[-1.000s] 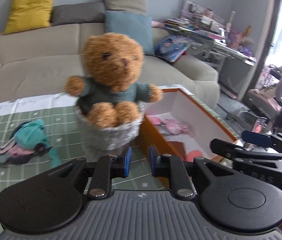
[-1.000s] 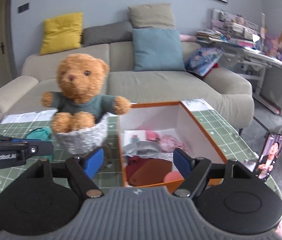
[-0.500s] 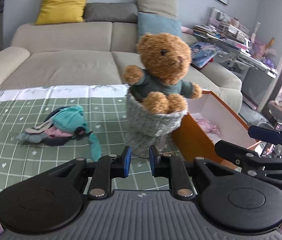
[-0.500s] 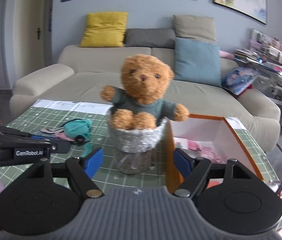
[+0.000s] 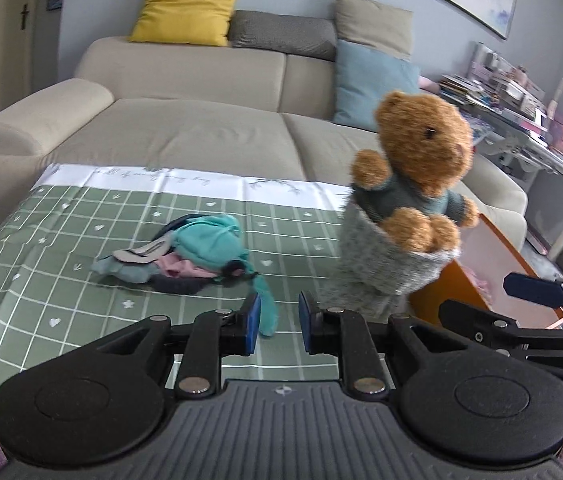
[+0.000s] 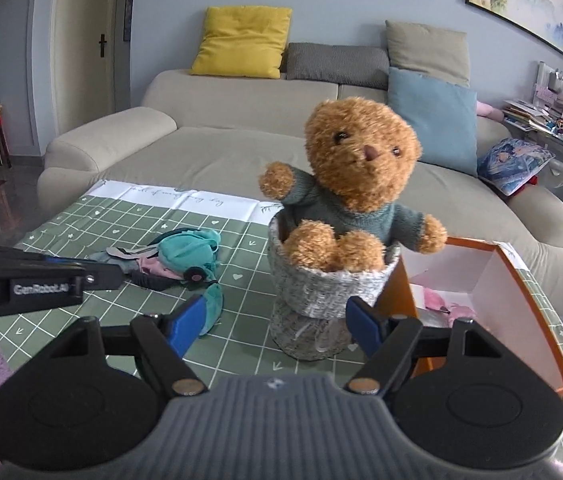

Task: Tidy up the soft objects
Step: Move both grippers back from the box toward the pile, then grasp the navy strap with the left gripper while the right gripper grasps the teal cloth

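The pile of soft clothes (image 5: 197, 256) you are sorting lies on the green checked tablecloth (image 5: 41, 248), left of centre in the left wrist view and at middle left in the right wrist view (image 6: 177, 258). A teal piece sits on top, with pink and grey pieces under it, and a teal strap trails toward the bottom of the frame.

Right of the pile stands a grey woven basket (image 6: 321, 292) with a brown teddy bear (image 6: 355, 184) in a green sweater sitting in it, its paws over the rim. Just beside the basket, at the right of the frame, is an orange box (image 6: 529, 312) with white inner walls, open at the top, and pink fabric shows inside it.

Your left gripper (image 5: 278, 326) has its blue pads close together with a narrow gap, and nothing is between them; the teal strap shows just beyond its left pad. Your right gripper (image 6: 277, 322) stands wide apart and grips nothing; the base of the basket appears between its pads, farther off.

Behind the table is a beige sofa (image 5: 185, 120) with yellow, grey and blue cushions.
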`<act>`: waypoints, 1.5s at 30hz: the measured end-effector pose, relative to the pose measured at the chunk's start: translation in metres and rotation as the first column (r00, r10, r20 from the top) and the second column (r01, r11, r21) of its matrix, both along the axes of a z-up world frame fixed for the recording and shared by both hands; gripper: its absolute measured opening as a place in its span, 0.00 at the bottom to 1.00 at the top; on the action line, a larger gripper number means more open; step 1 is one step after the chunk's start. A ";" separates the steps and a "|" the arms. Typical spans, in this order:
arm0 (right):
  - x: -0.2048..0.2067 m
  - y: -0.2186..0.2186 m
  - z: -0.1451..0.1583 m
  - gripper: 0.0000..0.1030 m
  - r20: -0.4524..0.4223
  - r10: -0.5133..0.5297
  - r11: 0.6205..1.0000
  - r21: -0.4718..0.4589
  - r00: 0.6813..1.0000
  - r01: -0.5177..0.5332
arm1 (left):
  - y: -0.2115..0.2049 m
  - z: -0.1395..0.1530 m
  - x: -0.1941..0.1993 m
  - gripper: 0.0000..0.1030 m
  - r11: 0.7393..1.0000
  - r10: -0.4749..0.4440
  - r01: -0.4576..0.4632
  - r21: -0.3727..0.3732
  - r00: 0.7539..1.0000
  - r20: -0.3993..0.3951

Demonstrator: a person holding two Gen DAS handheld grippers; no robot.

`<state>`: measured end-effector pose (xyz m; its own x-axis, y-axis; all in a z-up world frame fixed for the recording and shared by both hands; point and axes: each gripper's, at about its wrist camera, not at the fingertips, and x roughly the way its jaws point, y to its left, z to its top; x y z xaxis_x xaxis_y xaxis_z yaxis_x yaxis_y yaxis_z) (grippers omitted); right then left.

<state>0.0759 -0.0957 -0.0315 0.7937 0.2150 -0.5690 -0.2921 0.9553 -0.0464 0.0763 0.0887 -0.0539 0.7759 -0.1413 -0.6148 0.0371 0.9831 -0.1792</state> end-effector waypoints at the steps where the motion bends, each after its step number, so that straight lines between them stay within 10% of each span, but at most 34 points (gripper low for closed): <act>1: 0.004 0.002 -0.001 0.74 -0.010 0.008 1.000 0.008 1.000 -0.008 | 0.005 -0.002 0.002 0.22 1.000 0.009 -0.009 -0.006 1.000 -0.004; 18: 0.079 0.073 -0.045 0.72 -0.132 0.144 0.990 0.019 0.981 -0.143 | 0.055 -0.031 0.063 0.31 0.999 0.046 -0.046 -0.001 0.995 -0.085; 34: 0.163 0.132 -0.092 0.48 -0.176 0.186 0.981 -0.015 0.967 -0.191 | 0.098 -0.067 0.133 0.46 0.999 0.039 -0.036 0.023 0.988 -0.150; 39: 0.192 0.154 -0.105 0.50 -0.175 0.228 0.971 -0.030 0.958 -0.237 | 0.120 -0.081 0.159 0.52 0.996 0.052 -0.036 0.086 0.981 -0.186; 45: 0.212 0.173 -0.127 0.56 -0.178 0.295 0.949 -0.055 0.939 -0.309 | 0.122 -0.101 0.177 0.53 0.950 -0.114 0.172 0.260 0.969 -0.221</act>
